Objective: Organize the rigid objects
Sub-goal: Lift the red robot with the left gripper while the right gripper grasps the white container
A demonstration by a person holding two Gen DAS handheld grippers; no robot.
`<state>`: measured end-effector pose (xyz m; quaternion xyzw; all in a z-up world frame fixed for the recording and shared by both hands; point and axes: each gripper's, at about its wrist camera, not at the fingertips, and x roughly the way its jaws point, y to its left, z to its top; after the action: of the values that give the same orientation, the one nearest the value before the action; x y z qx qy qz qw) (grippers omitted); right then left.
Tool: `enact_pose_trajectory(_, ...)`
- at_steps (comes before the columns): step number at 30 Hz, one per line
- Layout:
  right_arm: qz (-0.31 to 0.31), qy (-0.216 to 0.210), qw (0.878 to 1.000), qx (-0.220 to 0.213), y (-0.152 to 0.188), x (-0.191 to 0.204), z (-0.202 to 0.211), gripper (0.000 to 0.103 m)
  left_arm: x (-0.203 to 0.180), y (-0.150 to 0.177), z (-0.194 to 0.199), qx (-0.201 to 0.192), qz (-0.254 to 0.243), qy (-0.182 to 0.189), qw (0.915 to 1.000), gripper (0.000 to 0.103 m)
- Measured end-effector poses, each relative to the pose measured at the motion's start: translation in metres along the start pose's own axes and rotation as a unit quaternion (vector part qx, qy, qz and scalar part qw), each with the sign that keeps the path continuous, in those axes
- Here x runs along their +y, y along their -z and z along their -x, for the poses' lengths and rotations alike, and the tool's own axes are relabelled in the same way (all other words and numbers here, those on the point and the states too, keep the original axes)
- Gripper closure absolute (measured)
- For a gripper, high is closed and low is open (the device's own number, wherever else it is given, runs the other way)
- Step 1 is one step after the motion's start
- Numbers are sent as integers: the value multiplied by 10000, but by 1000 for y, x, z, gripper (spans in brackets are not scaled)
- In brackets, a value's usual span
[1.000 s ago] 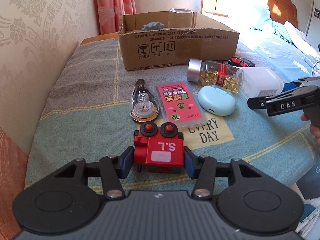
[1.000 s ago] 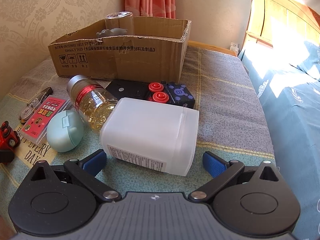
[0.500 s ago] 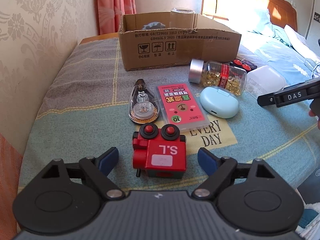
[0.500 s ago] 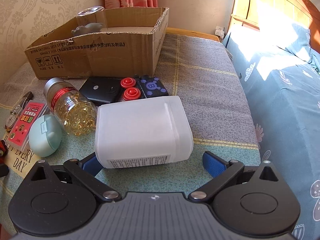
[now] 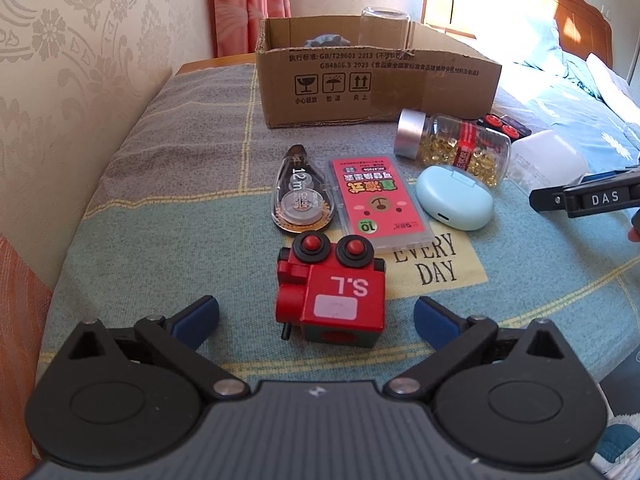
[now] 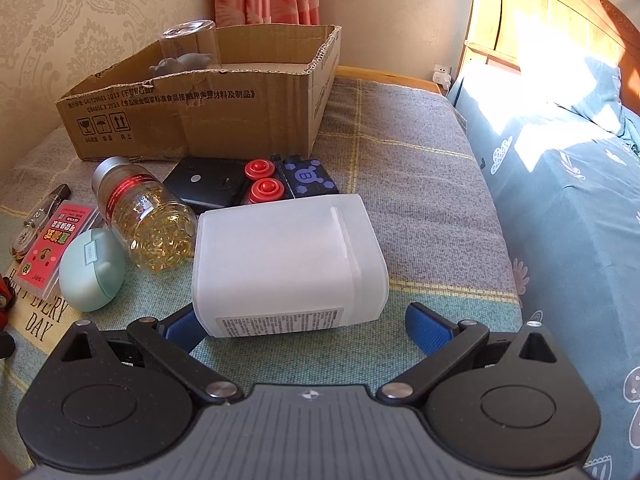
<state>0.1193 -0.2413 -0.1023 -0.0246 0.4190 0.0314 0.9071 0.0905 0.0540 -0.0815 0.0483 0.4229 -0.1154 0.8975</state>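
Observation:
A red toy block marked "S.L" [image 5: 332, 292] lies on the bedspread between the fingers of my left gripper [image 5: 316, 306]. The jaws are opening and neither blue pad touches the toy. My right gripper [image 6: 300, 316] is open around the near end of a white translucent box [image 6: 284, 264] lying on its side. Its left pad sits at the box's corner; the right pad stands clear of it. A cardboard box [image 5: 376, 88] with an upturned glass [image 6: 192, 44] inside stands at the back.
Between toy and cardboard box lie a correction tape [image 5: 300, 200], a pink card pack [image 5: 378, 200], a pale blue case [image 5: 454, 198] and a capsule bottle [image 5: 456, 144]. A black gadget with red buttons [image 6: 256, 180] lies behind the white box. Wall on the left, bed on the right.
My left gripper has let go of the red toy and its jaws have spread wide; the toy stays on the bedspread. The right gripper has shifted a little around the white box.

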Motion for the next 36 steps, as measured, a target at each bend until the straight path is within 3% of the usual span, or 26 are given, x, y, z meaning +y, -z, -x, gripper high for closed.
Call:
enact_pose_trajectory(5,50,-36,10000,-73,2,-1,1,0,-2,-2,1,93,-8,-23,10000,2)
enact_pose_trajectory(13,90,-67,9999,-95,3,-1,1,0,-14,-5,9,-1,-335,20,9994,34)
enact_pose_trajectory(21,292,-111,9995,6,-7,2,4,0,-14,-6,10,-25,-338,-4,9994,45)
enact_pose_trajectory(30,586,-102,9982,122,-30,13,2,0,-12,-9,6,-36,-275,21,9996,45)
enact_pose_trajectory(36,711,-73,9962,495,-42,16,-8,10,-10,-10,6,-40,-236,46,9997,45)
